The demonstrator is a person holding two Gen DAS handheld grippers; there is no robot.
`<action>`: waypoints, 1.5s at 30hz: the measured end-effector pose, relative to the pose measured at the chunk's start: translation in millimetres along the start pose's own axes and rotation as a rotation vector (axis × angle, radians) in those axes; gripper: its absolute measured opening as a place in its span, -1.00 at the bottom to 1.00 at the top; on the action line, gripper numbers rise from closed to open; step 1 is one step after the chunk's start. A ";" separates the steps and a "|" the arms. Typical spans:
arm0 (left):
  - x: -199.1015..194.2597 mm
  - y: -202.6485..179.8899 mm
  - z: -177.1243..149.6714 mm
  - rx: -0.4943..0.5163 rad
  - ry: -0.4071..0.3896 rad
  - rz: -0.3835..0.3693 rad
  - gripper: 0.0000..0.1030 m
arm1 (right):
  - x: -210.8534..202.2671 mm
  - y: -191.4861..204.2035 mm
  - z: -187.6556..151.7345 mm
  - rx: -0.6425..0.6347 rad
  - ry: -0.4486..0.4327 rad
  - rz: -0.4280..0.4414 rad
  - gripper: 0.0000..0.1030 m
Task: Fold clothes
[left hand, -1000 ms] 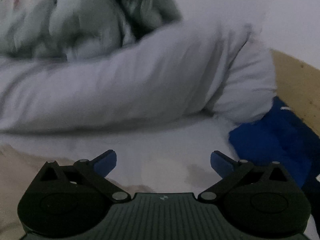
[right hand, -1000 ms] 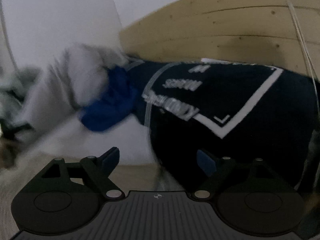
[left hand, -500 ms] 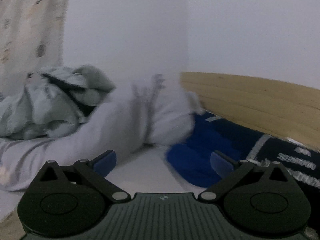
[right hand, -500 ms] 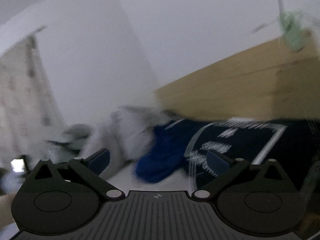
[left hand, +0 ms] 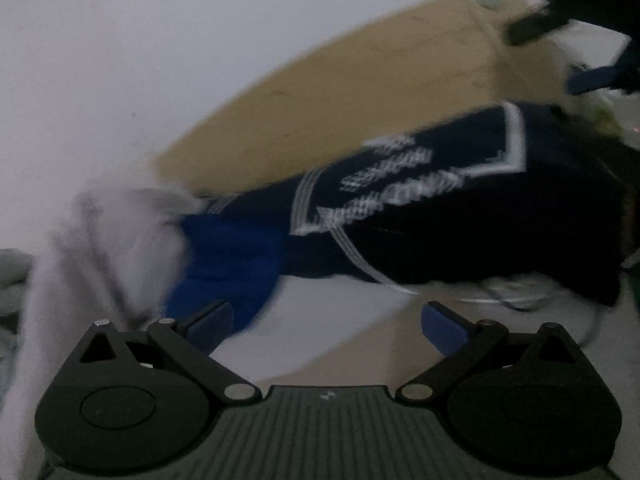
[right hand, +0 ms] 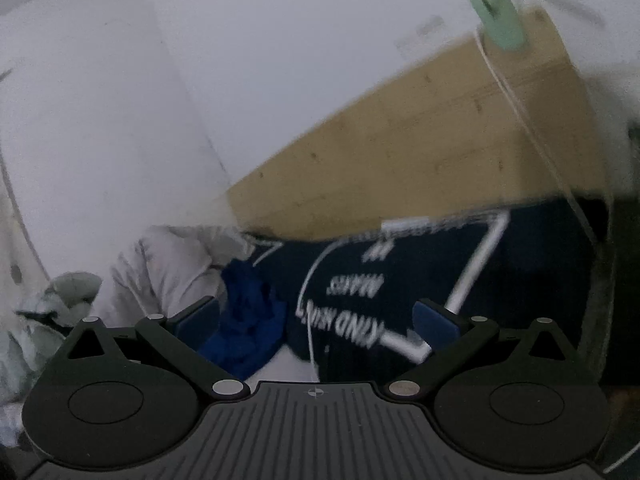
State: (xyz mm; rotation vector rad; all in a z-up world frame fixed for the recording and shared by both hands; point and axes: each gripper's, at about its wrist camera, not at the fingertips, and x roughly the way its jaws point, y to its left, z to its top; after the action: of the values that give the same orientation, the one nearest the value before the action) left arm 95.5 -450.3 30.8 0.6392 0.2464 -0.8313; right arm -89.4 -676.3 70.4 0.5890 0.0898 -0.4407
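Both tools are empty. The left gripper [left hand: 326, 322] and the right gripper [right hand: 316, 320] hold their jaws spread wide with nothing between them. Ahead of each lies a heap against a wooden headboard [right hand: 420, 148]: a navy lettered shirt [left hand: 460, 216], a bright blue garment [left hand: 228, 260] to its left, then a grey garment [right hand: 168, 264]. Judged step: choosing and reaching for an item; next comes pinching a garment edge. No containers visible.
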 end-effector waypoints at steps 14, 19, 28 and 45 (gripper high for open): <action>98.5 -68.7 -16.3 0.207 0.099 -0.299 0.26 | 32.7 -45.3 -38.6 0.088 0.105 -0.036 1.00; 118.3 -64.0 -20.2 0.220 0.153 -0.316 -0.20 | 39.1 -54.4 -42.9 0.126 0.117 -0.034 1.00; 122.7 -68.9 -26.9 0.314 0.198 -0.314 -0.74 | 37.4 -54.6 -46.1 0.117 0.125 -0.025 1.00; 84.4 25.3 -5.1 -0.142 0.076 -0.290 -0.82 | 63.2 -43.6 -86.7 0.536 0.190 0.148 1.00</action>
State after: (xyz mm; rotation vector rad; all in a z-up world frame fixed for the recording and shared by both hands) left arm 170.3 -485.9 0.3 0.5087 0.4709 -1.0580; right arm -47.2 -684.2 -37.2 1.1572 0.1089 -0.2611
